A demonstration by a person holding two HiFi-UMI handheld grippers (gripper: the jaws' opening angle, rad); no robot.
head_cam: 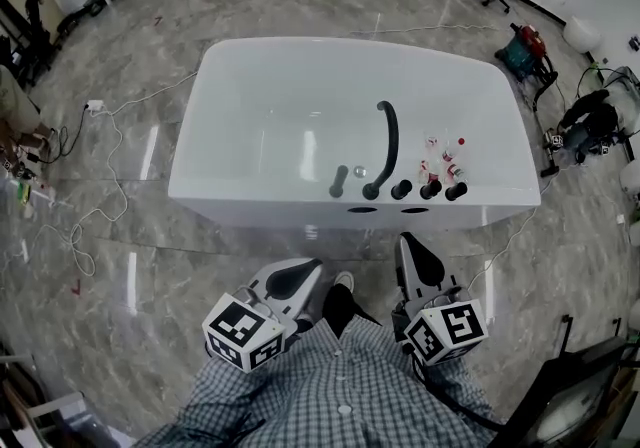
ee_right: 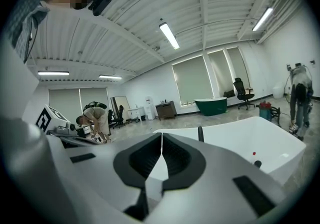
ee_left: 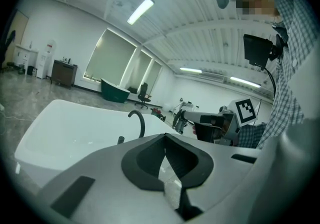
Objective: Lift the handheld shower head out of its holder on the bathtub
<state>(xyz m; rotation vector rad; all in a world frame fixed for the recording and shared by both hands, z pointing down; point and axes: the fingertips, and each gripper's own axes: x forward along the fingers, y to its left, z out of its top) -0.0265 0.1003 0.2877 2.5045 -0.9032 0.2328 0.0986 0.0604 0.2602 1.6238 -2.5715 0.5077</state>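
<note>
Low in the head view, just ahead of a checked shirt (head_cam: 335, 396): left gripper (head_cam: 312, 266) closed, pads pressed together, nothing caught between. Beside it, right gripper (head_cam: 408, 238) likewise closed and empty, only a thin seam between its 2 jaws. Both pointed toward the white bathtub (head_cam: 250, 198), held over the marble floor (head_cam: 150, 256), short of the tub's near wall and touching nothing. On the near rim, a row of dark fittings: handheld shower head (head_cam: 340, 179) upright in its holder at the left end, untouched, well apart from both grippers; next to it a tall curved spout (head_cam: 389, 141); then 3 round knobs (head_cam: 430, 190) to the right. Inside the tub near the knobs, a few small red-and-white items (head_cam: 445, 158), too small to identify.
</note>
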